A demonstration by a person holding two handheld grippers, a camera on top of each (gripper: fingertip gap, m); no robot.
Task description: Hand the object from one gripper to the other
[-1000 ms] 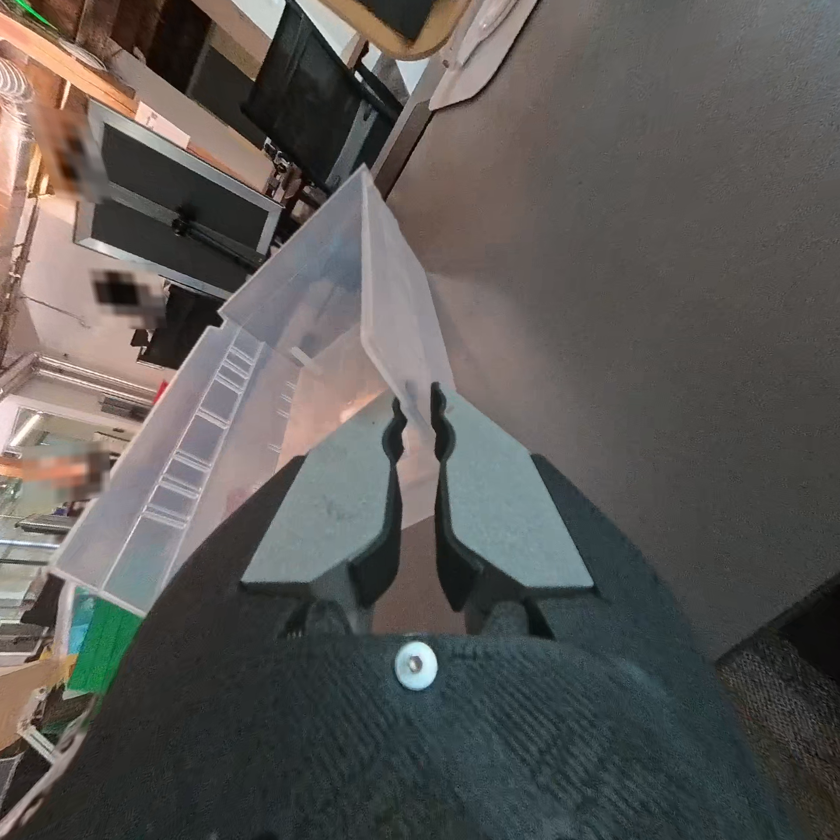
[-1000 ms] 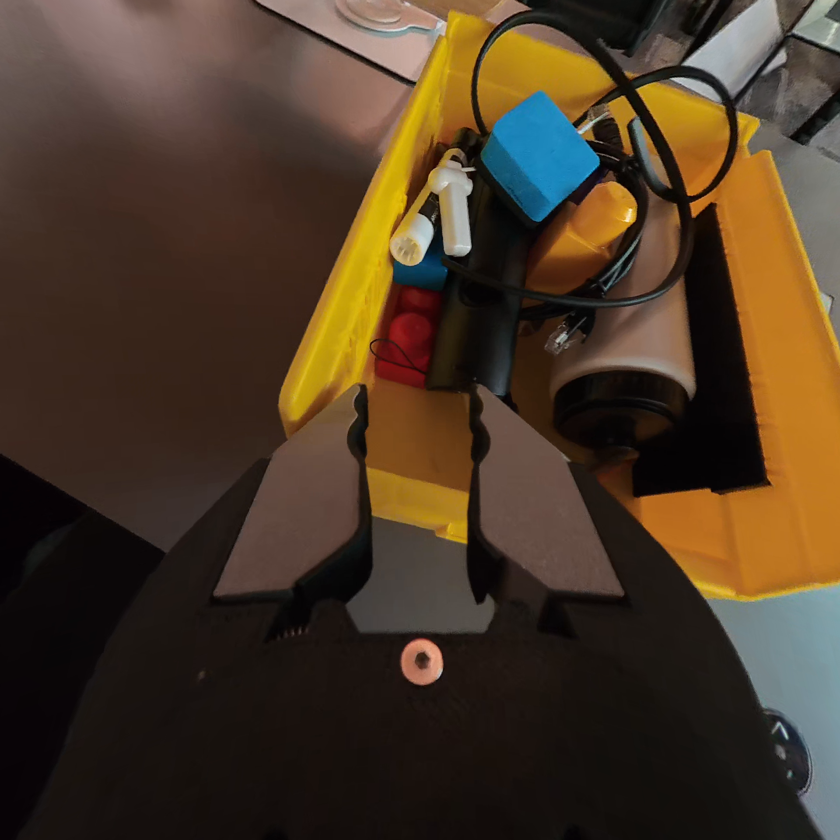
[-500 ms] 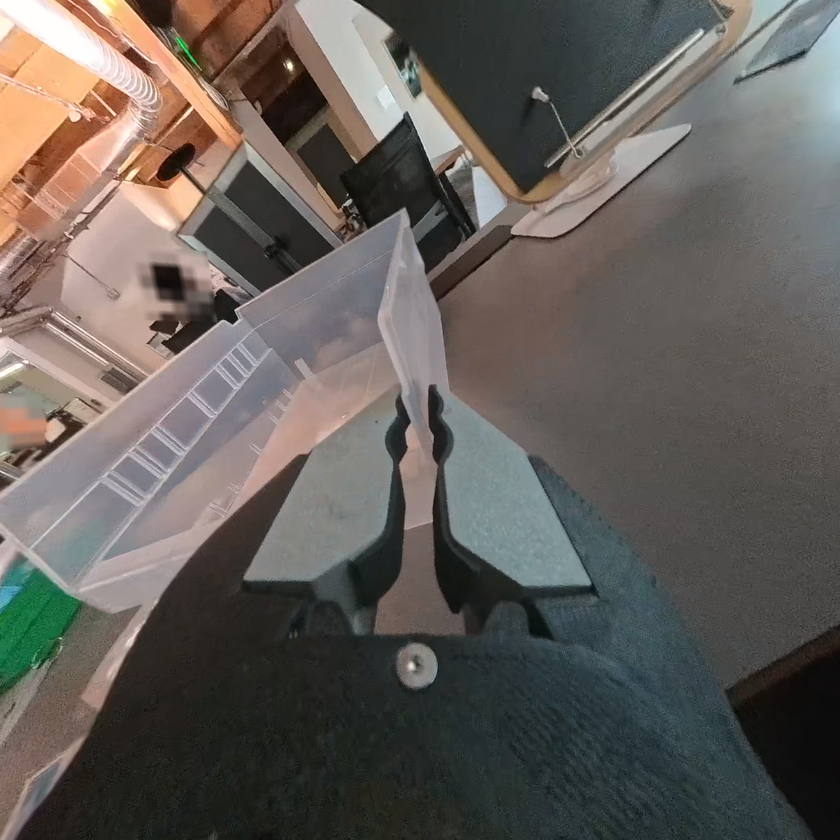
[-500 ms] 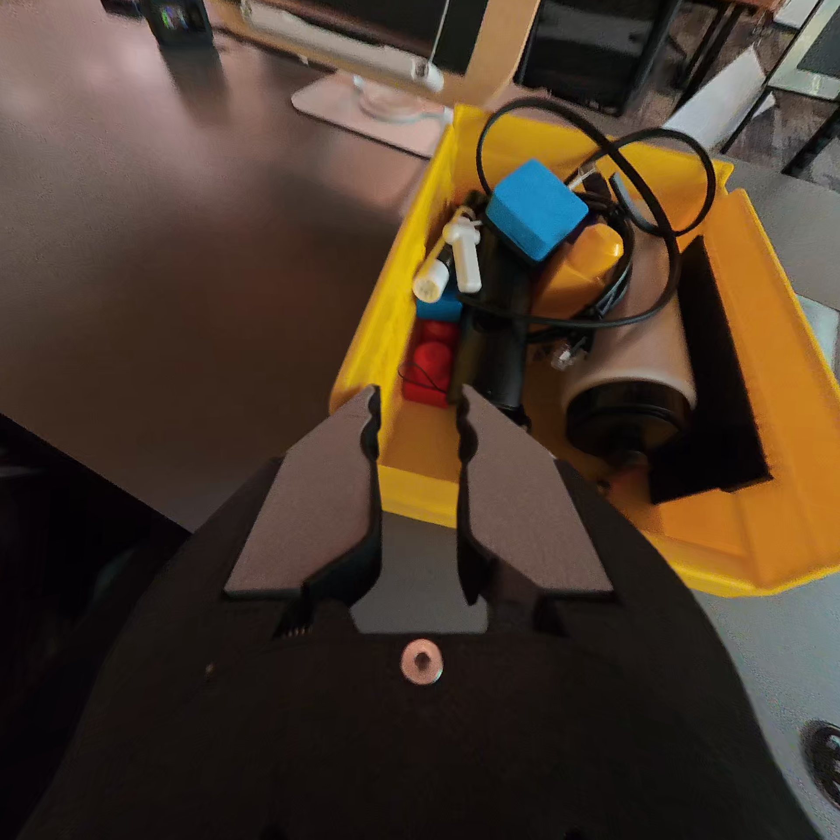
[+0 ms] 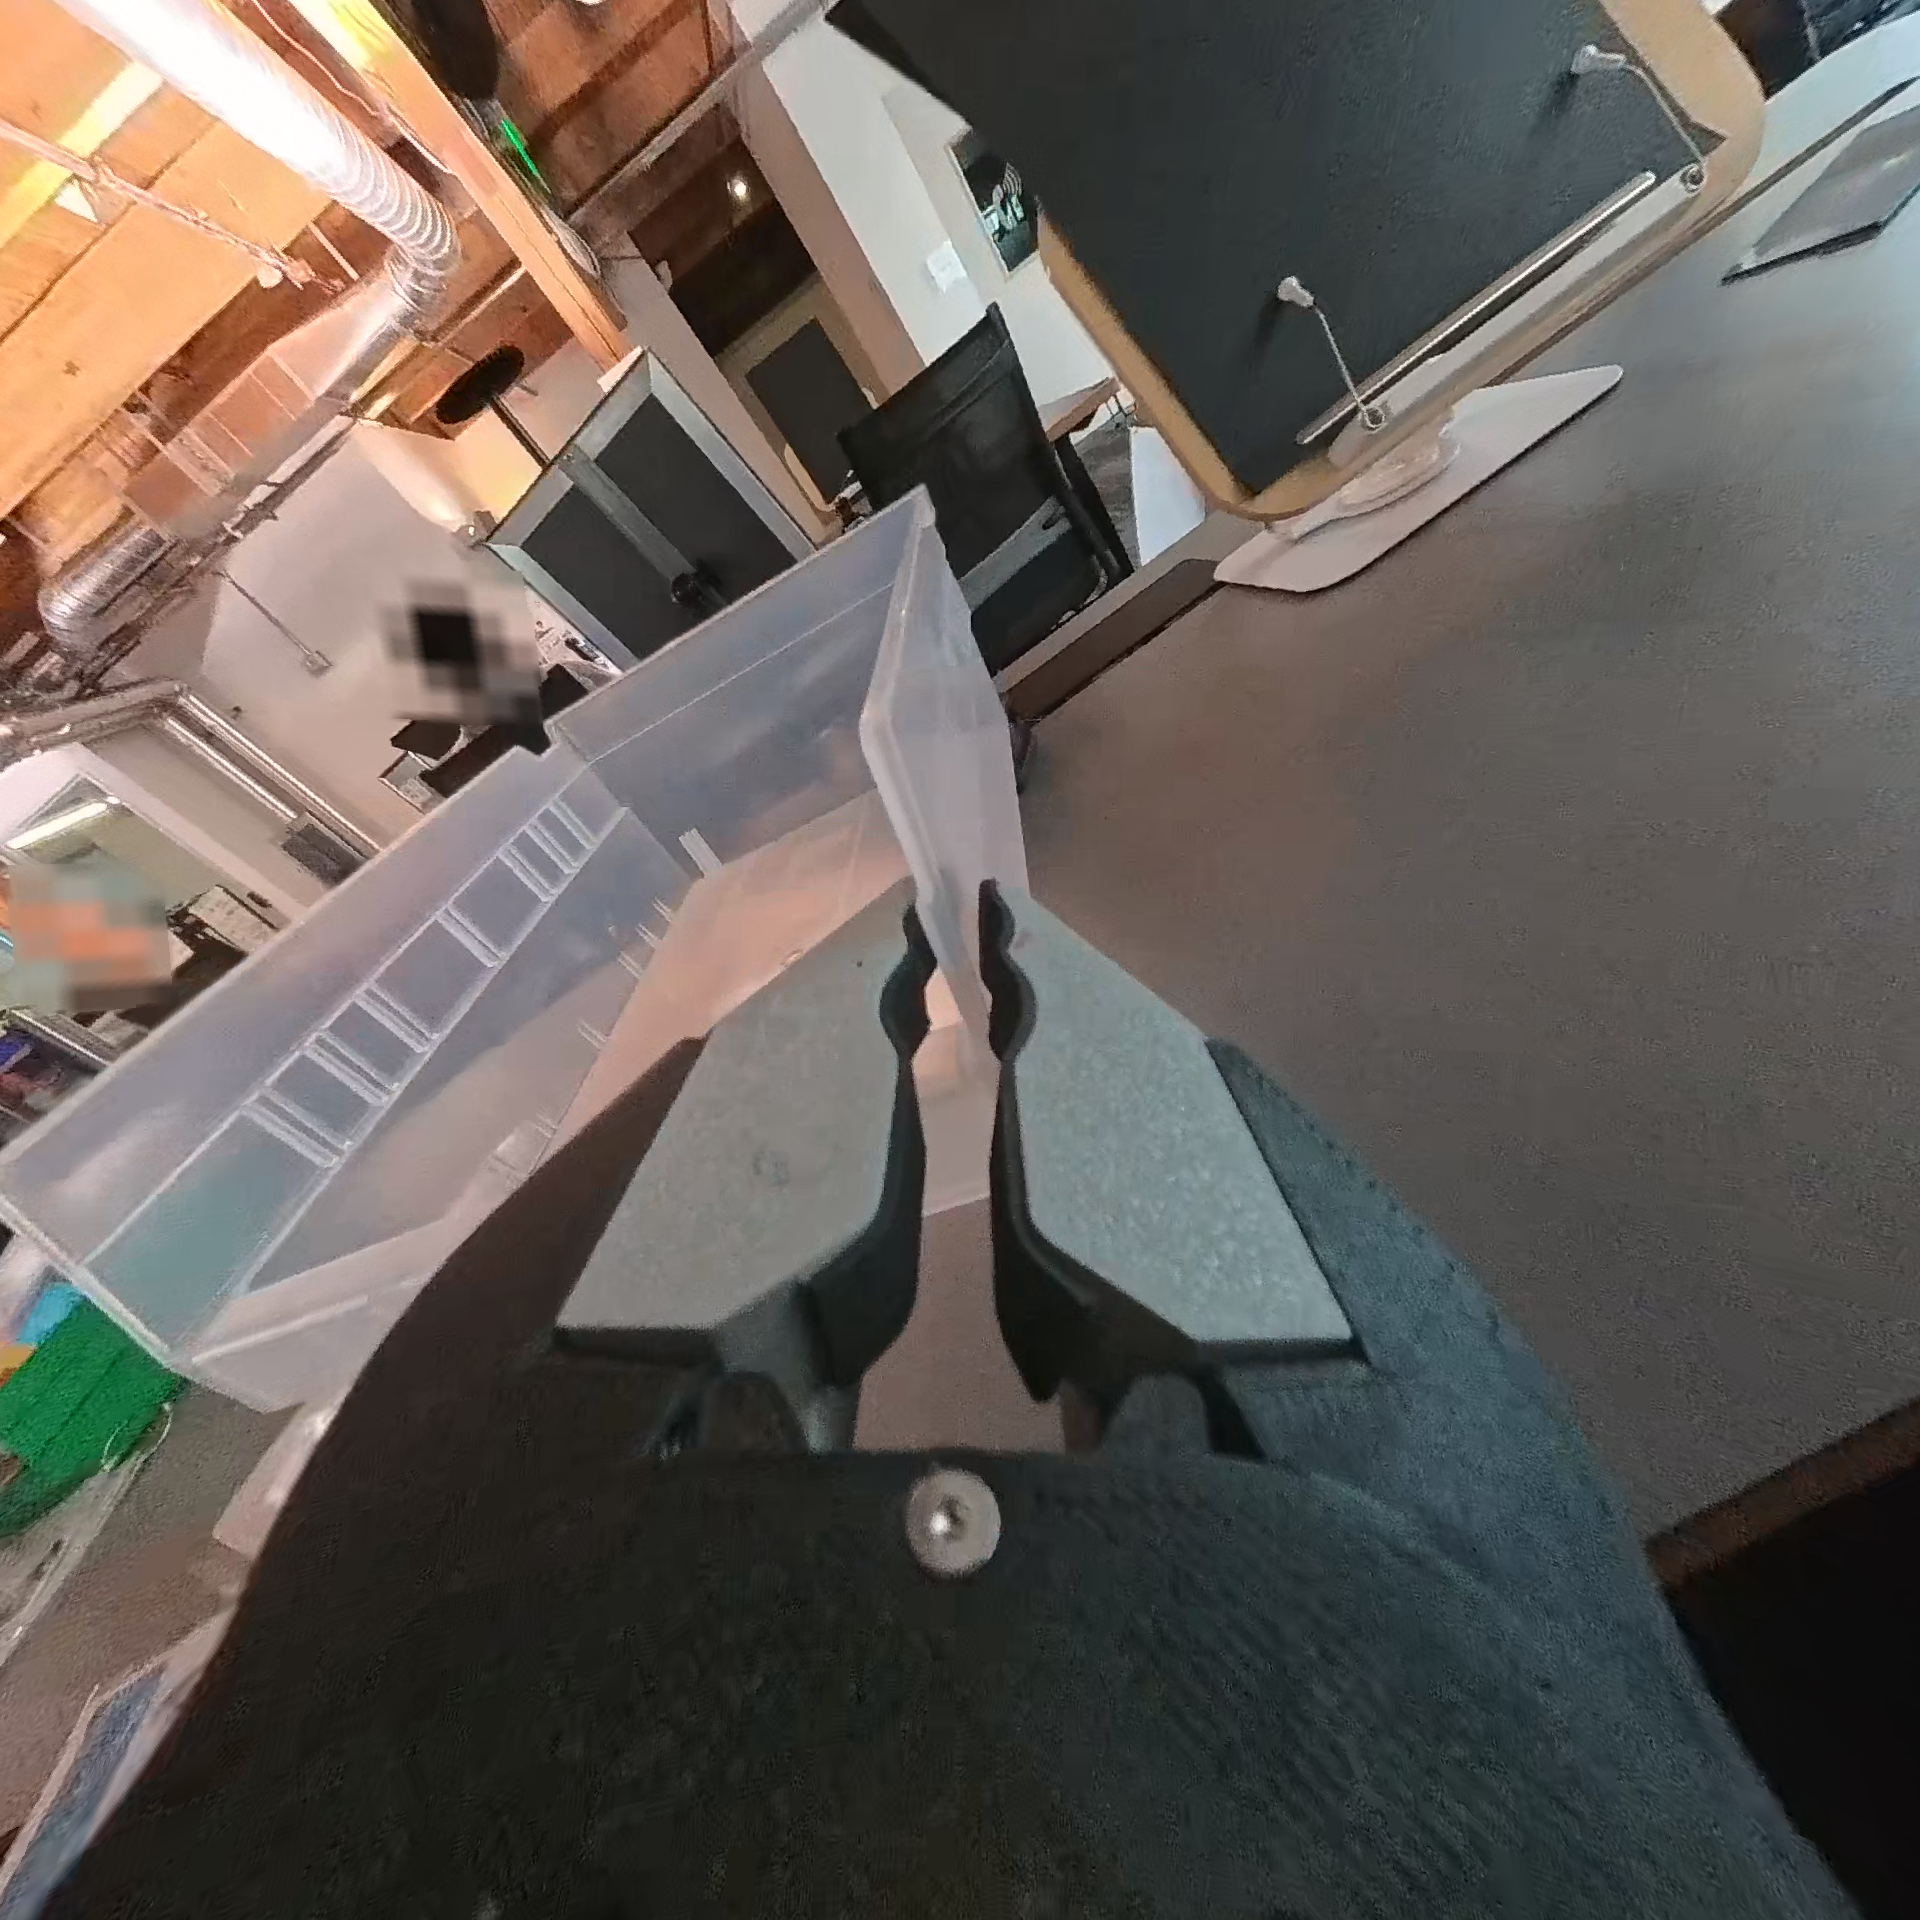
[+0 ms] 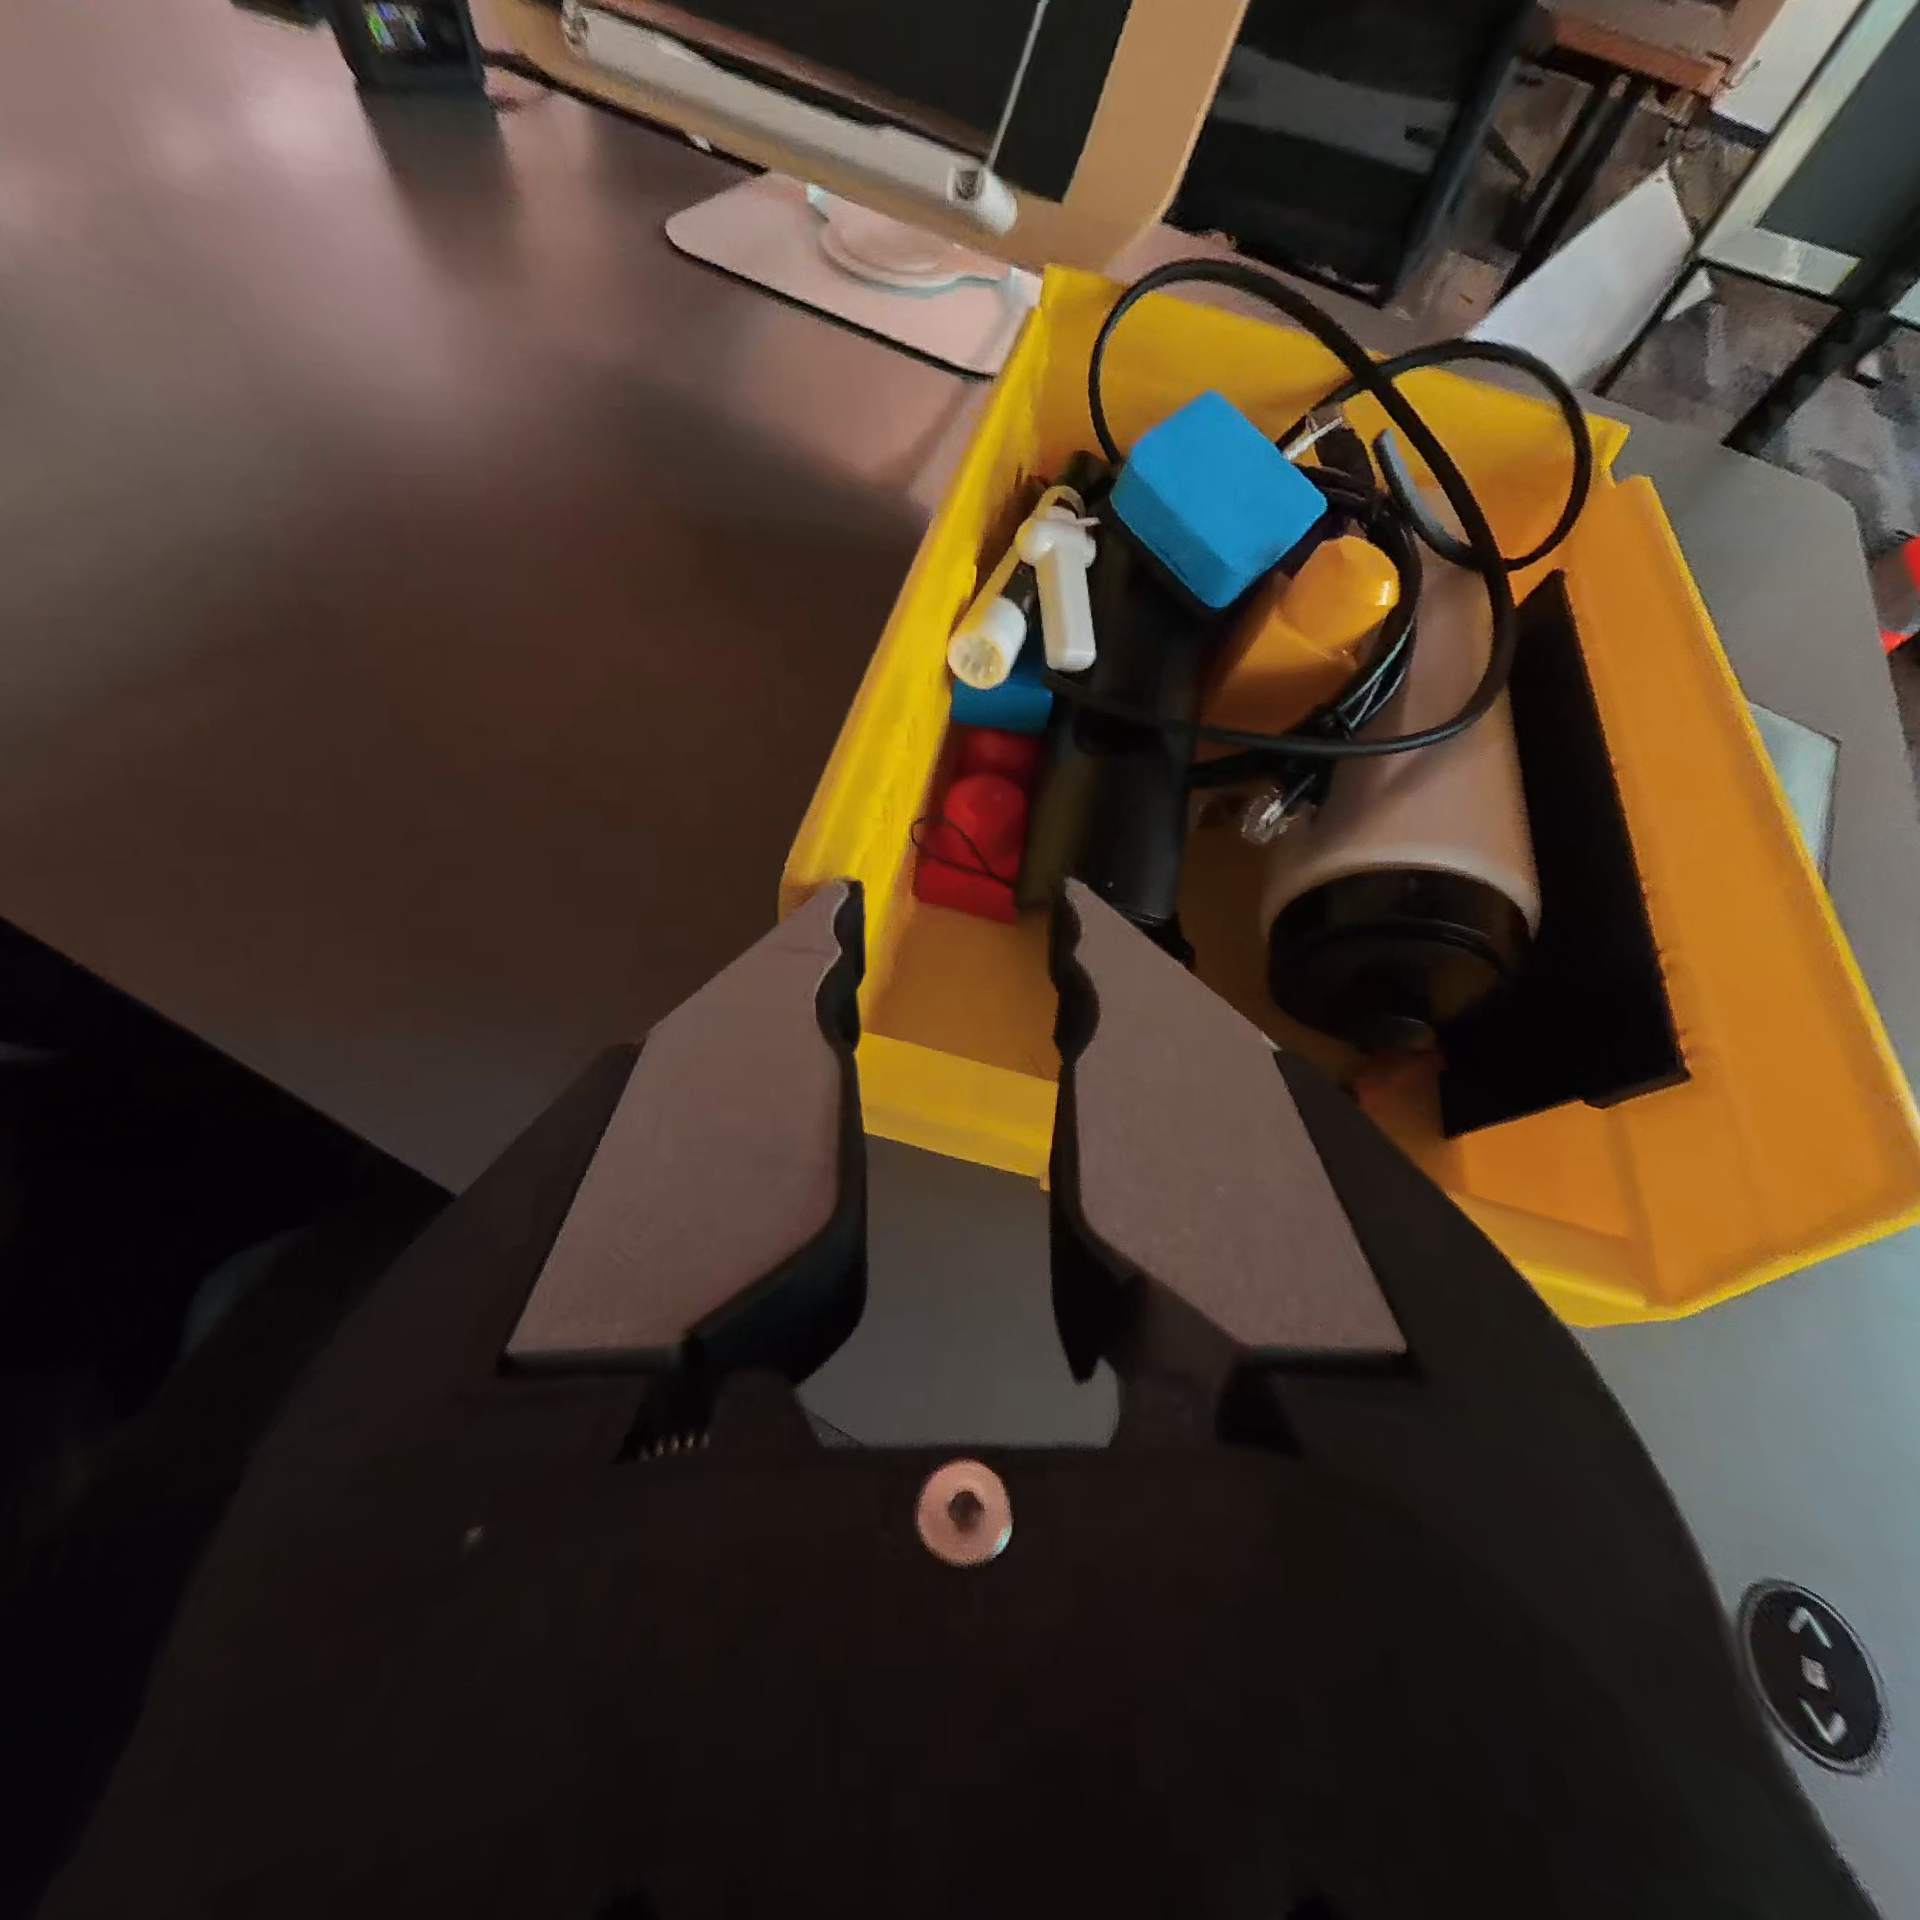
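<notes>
My left gripper is shut on the near wall of a clear plastic bin and holds it tilted in the air above the dark table. The bin looks empty; ribbed slots line its left wall. My right gripper is open and empty, its tips over the near left corner of a yellow bin. That bin holds a blue block, red bricks, a white plastic part, a black cable, a black tool and a beige roll. Neither gripper shows in the other's view.
A monitor on a flat stand is at the table's far side and also shows in the right wrist view. The table's front edge drops off at lower left. A grey surface with a round black grommet lies at right. My hands' fingertips stand some 65 cm from each other.
My left gripper has tipped upward with the clear bin, bringing the monitor and room into view. My right gripper has drawn back from the yellow bin and its jaws have narrowed a little.
</notes>
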